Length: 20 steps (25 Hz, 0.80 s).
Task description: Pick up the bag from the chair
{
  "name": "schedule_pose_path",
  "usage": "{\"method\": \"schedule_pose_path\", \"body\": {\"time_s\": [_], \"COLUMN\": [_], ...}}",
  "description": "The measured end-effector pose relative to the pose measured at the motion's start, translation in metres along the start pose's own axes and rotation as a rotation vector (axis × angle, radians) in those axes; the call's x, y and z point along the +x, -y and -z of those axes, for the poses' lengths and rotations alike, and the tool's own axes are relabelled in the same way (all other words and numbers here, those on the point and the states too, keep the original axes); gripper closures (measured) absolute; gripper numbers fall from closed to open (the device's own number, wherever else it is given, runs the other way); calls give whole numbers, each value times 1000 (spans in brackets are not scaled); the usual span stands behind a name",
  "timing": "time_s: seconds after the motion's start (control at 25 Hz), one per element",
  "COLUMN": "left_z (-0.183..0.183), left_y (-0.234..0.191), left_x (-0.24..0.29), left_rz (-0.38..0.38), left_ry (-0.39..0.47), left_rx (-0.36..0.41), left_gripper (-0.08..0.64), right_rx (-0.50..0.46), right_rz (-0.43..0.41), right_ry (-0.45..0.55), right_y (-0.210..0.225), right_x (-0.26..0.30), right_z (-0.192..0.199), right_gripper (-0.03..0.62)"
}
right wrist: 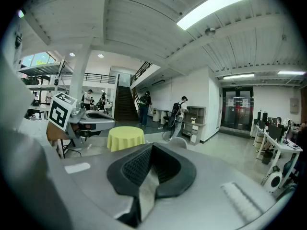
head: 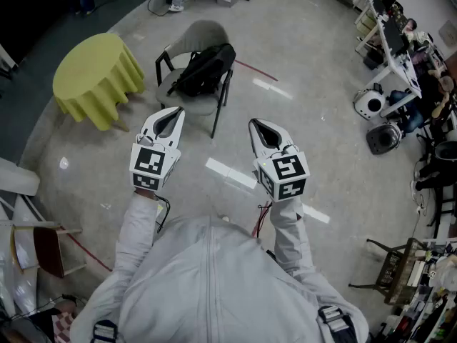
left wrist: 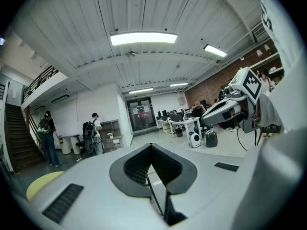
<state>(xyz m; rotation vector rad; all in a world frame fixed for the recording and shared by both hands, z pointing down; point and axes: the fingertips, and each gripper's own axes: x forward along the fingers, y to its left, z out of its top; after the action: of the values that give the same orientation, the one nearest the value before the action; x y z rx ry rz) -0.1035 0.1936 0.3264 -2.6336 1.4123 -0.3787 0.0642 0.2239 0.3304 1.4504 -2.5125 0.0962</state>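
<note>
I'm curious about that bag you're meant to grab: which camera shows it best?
The head view: the black backpack lies in full sight on the grey chair. The right gripper view catches only what looks like the chair's backrest, no bag; the left gripper view shows neither.

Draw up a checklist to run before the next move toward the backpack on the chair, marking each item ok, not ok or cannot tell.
1. Black backpack lies on the chair, in plain sight: ok.
2. Left gripper jaws apart, ready to grasp: not ok; the tips meet with nothing between them.
3. Right gripper jaws apart: not ok; the tips meet and it is empty.
4. Grippers at the backpack: not ok; both are short of the chair.
5. Yellow-clothed table stands apart from the chair: ok.
6. A strap or handle picked out to grasp: cannot tell from the head view.
</note>
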Motion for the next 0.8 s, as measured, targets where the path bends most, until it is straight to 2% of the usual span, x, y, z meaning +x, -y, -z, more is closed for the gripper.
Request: {"method": "schedule_pose_path", "body": {"time_s": [0.2, 0.44, 0.8], "left_z": [1, 8, 21], "left_y": [12, 26, 32], "left_x": [9, 15, 34], "left_rz": [-12, -43, -70], "left_ry": [-11, -47, -87], "left_rx": [-1, 4, -25], "left_gripper": [555, 555, 555], "right_rx": [-6, 66, 113], "right_rz": [-10, -27, -68], "right_ry": [-3, 29, -26], "right_y": [13, 36, 60], "right_x": [-4, -11, 0], "right_z": [7, 15, 39], "right_gripper": [581, 581, 581]}}
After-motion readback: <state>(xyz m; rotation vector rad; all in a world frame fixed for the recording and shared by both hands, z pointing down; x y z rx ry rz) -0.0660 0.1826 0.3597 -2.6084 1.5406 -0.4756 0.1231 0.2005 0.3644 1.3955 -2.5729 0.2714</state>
